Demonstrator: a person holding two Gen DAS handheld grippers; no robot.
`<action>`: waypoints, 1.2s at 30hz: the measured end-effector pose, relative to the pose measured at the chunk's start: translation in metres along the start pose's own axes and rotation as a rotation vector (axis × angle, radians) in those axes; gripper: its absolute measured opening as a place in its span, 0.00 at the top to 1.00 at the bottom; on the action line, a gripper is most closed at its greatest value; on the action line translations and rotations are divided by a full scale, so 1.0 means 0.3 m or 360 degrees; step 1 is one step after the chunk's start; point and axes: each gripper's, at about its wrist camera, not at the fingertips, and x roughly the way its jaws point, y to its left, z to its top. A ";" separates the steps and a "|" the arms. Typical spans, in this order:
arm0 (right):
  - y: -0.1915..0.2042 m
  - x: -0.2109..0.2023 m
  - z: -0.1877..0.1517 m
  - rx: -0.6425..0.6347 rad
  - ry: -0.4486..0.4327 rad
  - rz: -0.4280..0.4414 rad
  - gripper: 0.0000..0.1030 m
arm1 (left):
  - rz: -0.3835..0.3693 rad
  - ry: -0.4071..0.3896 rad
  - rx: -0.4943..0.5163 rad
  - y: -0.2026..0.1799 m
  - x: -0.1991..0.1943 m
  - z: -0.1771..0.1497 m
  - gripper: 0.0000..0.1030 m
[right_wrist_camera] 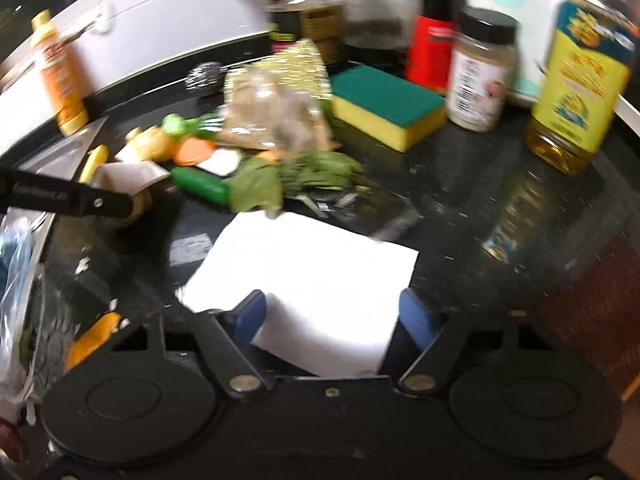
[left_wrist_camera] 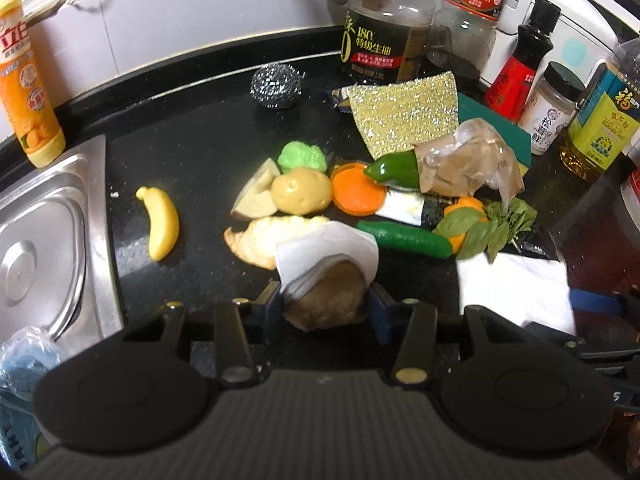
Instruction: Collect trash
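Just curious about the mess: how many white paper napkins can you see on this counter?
2. One napkin is draped over a brown lump in the left hand-held gripper. The other napkin lies flat between the right hand-held gripper's fingers. More could hide under the clutter.

A: Counter black, finely speckled. Banana plain yellow. Potato tan with darker spots.

B: Sponge green over yellow. Cloth gold, glittery. Scourer silver, sparkling.

A: Cucumber and pepper glossy green; carrot slice orange. Leaves duller green.

B: Paper white, unmarked. Pads blue, gripper frames black.

A: Dish-soap bottle orange and yellow. Sink bare steel grey.
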 end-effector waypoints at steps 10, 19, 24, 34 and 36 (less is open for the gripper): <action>0.086 0.011 0.059 0.0010 0.0033 0.0199 0.63 | -0.0006 -0.0082 -0.0016 0.040 -0.084 -0.006 0.38; 0.104 0.041 0.102 -0.0002 0.0033 0.0267 0.43 | 0.0026 -0.0101 -0.0048 0.044 -0.048 0.063 0.31; 0.062 0.018 0.113 0.0059 0.0000 0.0273 0.28 | 0.0030 -0.0056 0.0000 0.011 0.009 0.083 0.30; 0.127 0.048 0.074 -0.0076 0.0024 0.0261 0.28 | 0.0000 0.0031 0.0070 -0.041 0.102 0.106 0.70; 0.156 0.047 0.062 -0.0162 0.0016 0.0242 0.29 | -0.0001 0.0031 0.0075 -0.040 0.109 0.105 0.74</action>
